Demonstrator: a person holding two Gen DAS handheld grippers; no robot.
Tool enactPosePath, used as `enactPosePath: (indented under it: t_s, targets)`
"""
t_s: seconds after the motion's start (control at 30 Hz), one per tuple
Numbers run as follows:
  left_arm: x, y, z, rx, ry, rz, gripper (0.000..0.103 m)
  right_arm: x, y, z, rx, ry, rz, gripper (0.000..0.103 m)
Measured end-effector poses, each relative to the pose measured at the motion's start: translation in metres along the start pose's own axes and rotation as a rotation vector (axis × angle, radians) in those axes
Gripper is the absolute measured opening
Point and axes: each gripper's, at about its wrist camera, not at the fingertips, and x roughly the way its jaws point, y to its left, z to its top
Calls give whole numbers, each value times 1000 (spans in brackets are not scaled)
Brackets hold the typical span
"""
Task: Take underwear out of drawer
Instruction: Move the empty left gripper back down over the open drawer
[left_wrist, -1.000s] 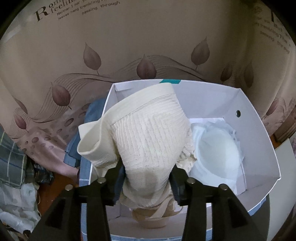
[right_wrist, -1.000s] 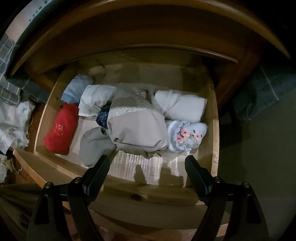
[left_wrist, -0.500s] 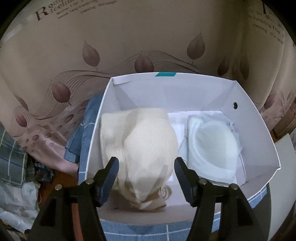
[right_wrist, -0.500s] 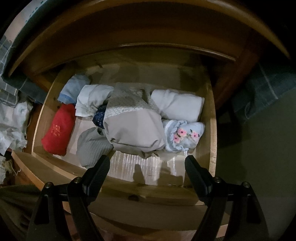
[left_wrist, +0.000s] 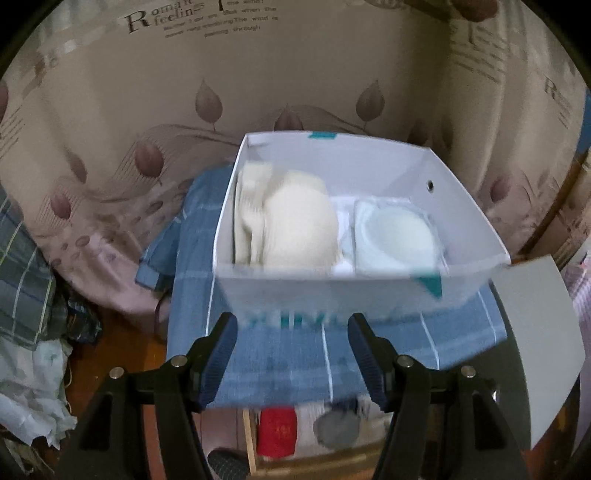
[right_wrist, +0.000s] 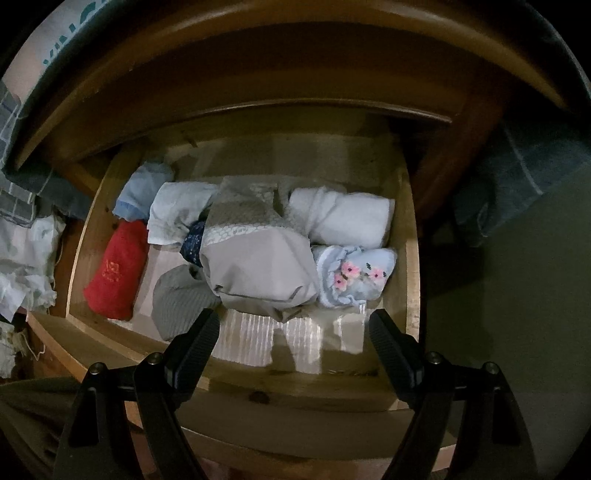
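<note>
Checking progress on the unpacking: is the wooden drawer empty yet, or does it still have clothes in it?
Not empty. The open drawer holds several folded pieces, including a red one and a floral one.

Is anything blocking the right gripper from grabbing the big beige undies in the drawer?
Nothing visible does. The right gripper hangs open above the open drawer, and the beige underwear lies on top of the pile, just ahead of its fingers, with only bare drawer bottom between.
</note>
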Motion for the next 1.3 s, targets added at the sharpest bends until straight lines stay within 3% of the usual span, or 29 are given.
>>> enactPosePath:
  t_s: [0.17, 0.3, 0.47, 0.7, 0.83, 0.93, 1.0, 1.1, 1.2, 1.3]
  targets:
    - [1, -2, -56, 12, 37, 4, 64, 0, -1, 0, 10, 3, 6, 80]
    - [30, 3, -103, -26, 100, 14, 64, 3, -3, -1, 32, 19, 36, 80]
    - [62, 15, -136, -56, 111, 87, 64, 5, 1, -2, 28, 28, 30, 80]
    - [95, 34, -162, -151, 128, 130, 64, 5, 15, -1, 5, 27, 62, 80]
    - [102, 38, -172, -132, 124, 171, 64, 2, 21, -1, 5, 30, 131, 80]
    - [98, 42, -174, -125, 103, 204, 64, 3, 27, -1, -13, 38, 123, 80]
    - [95, 49, -172, -162, 86, 181, 64, 4, 34, 0, -33, 51, 104, 80]
    - [91, 59, -170, -211, 69, 178, 64, 11, 49, 5, -66, 108, 62, 80]
    - [89, 59, -167, -189, 59, 242, 64, 29, 70, 12, -101, 203, 36, 80]
    - [90, 63, -168, -206, 76, 222, 64, 48, 92, 16, -160, 294, 10, 80]
